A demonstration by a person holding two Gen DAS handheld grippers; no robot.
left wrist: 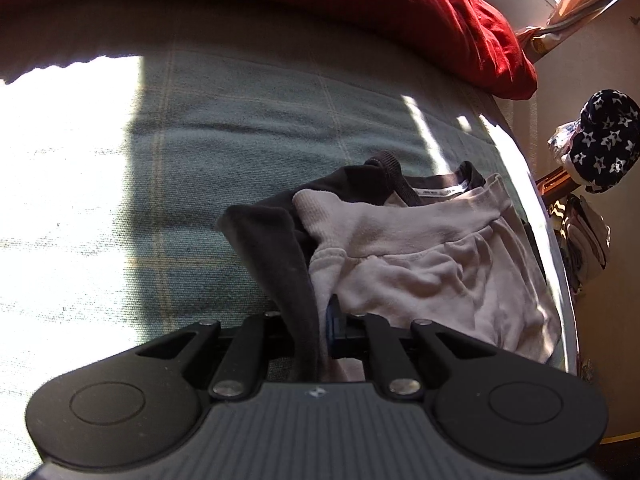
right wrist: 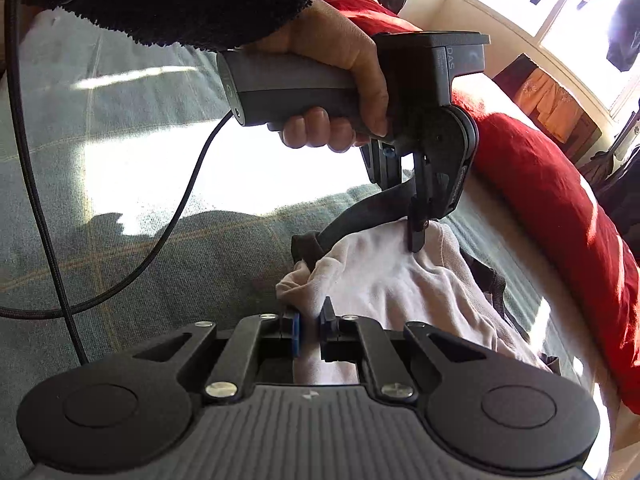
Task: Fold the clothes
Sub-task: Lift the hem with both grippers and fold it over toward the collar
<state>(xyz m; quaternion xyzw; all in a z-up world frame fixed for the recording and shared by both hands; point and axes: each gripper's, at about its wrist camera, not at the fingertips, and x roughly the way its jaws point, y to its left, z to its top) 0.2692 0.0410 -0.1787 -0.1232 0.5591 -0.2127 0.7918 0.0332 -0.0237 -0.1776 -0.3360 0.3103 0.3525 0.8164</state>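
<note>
A pale pink garment [left wrist: 420, 260] lies bunched on top of a dark brown garment [left wrist: 276, 248] near the right edge of a grey-green checked bed cover [left wrist: 200, 160]. My left gripper [left wrist: 316, 320] is shut on a raised fold of the dark garment, with pink fabric pressed beside it. In the right wrist view a hand [right wrist: 340, 60] holds that left gripper [right wrist: 416, 240], pointing down into the pile, a dark strip rising to its jaws. My right gripper [right wrist: 311, 326] is shut on a near edge of the pink garment [right wrist: 380, 280], which fills the narrow gap between its blue pads.
A red blanket [left wrist: 460, 20] is heaped along the far side of the bed. A black cable [right wrist: 40, 200] runs across the cover [right wrist: 160, 260] on the left. Beyond the bed's right edge hang a star-patterned dark item [left wrist: 604, 140] and other clothes. Bright sun patches fall on the cover.
</note>
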